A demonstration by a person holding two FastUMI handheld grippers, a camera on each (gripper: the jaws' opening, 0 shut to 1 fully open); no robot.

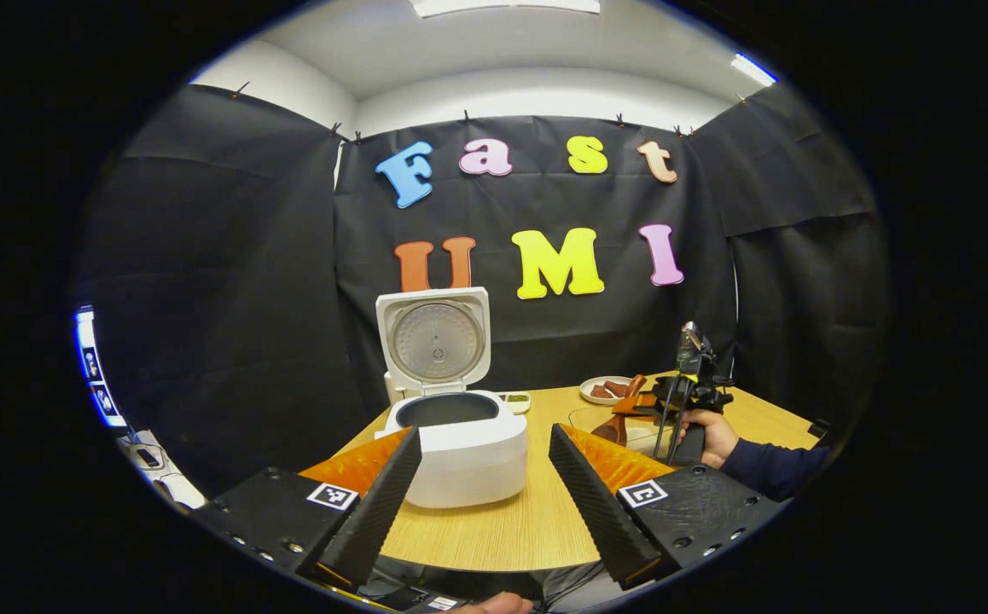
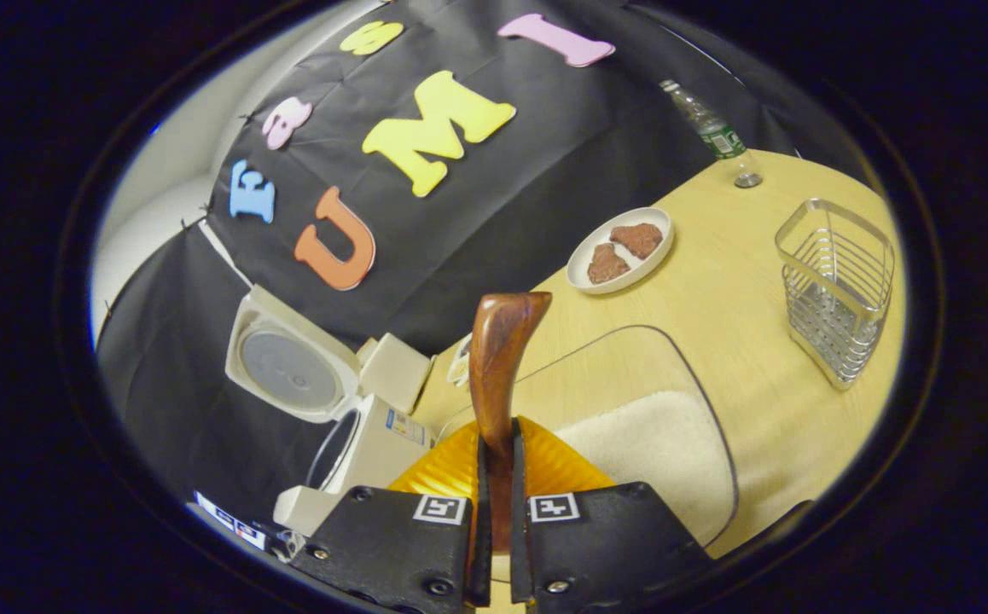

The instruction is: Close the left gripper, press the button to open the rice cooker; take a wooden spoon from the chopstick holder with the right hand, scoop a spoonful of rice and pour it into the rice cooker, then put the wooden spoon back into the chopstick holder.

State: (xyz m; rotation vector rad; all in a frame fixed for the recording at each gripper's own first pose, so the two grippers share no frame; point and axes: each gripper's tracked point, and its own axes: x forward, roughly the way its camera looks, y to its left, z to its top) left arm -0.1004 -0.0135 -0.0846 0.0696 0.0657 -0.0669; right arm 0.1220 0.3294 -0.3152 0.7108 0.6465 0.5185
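The white rice cooker [image 1: 468, 452] stands open on the table, its lid [image 1: 434, 341] upright and the dark inner pot showing. My left gripper [image 1: 485, 437] is open just in front of it, with nothing between its fingers. Farther right, a hand [image 1: 710, 437] holds my right gripper [image 1: 641, 408] over a clear container of rice [image 2: 660, 443]. In the right gripper view, my right gripper [image 2: 499, 439] is shut on the wooden spoon [image 2: 501, 358], which sticks out forward above the container. The wire chopstick holder [image 2: 837, 290] stands to the right, and the rice cooker [image 2: 366, 439] to the left.
A white plate [image 2: 622, 247] with brown food sits behind the rice container. A plastic bottle [image 2: 711, 128] stands at the table's far corner. A small dish [image 1: 515, 401] lies beside the cooker. The wooden table [image 1: 511, 529] ends close to my left gripper.
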